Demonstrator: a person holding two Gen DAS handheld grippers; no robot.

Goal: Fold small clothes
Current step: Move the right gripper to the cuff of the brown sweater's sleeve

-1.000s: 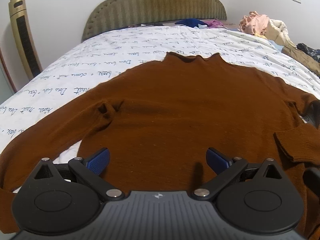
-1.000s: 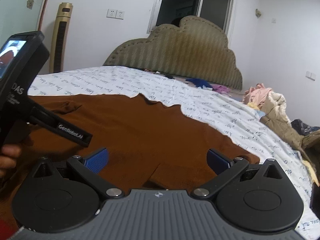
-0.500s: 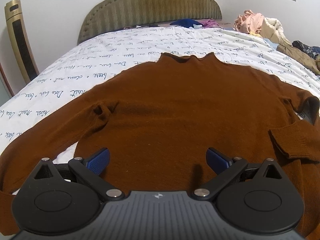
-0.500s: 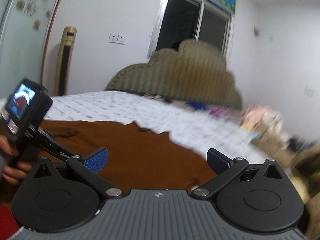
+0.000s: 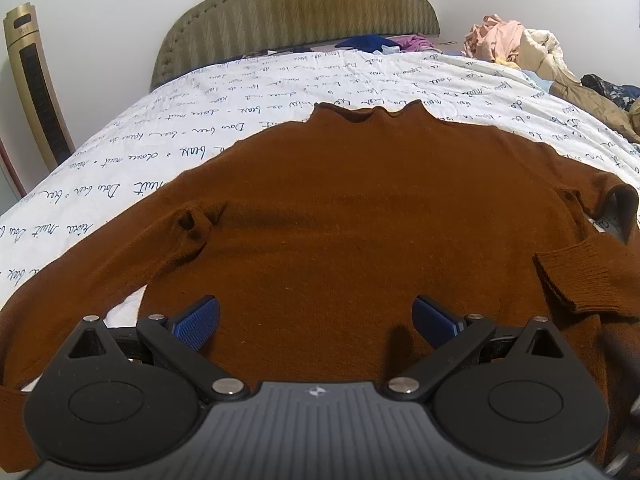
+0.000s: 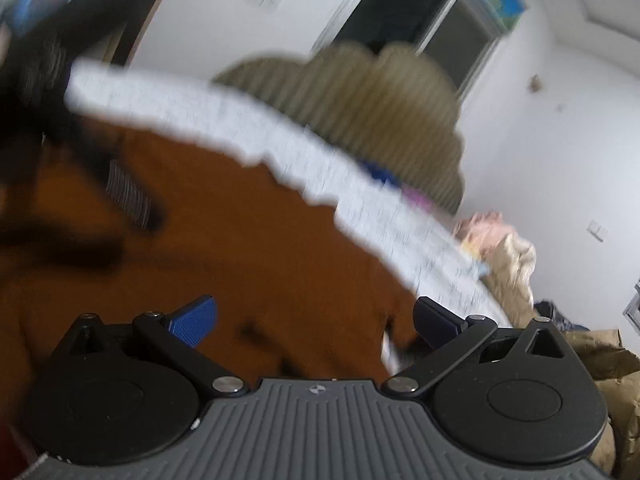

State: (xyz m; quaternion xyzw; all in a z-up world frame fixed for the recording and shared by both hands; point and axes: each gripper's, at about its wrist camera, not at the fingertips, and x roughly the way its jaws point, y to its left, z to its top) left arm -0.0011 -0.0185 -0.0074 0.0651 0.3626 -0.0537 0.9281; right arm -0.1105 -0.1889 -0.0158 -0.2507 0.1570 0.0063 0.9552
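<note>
The right claw (image 6: 314, 320) has swung and tilted, blurring its view. Both claws gape wide, empty, over the sweater (image 5: 360, 220); the left claw (image 5: 314, 320) should grip the sleeve (image 5: 72, 292) to its left.

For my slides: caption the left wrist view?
Open left gripper above a brown sweater spread on the bed.

The sweater (image 5: 360, 216) lies flat on the bed (image 5: 240, 92), collar toward the headboard (image 5: 296, 8). A heap of clothes (image 5: 520, 44) sits on the bed right of the sweater. A tower fan (image 5: 34, 92) stands left of the bed.
</note>
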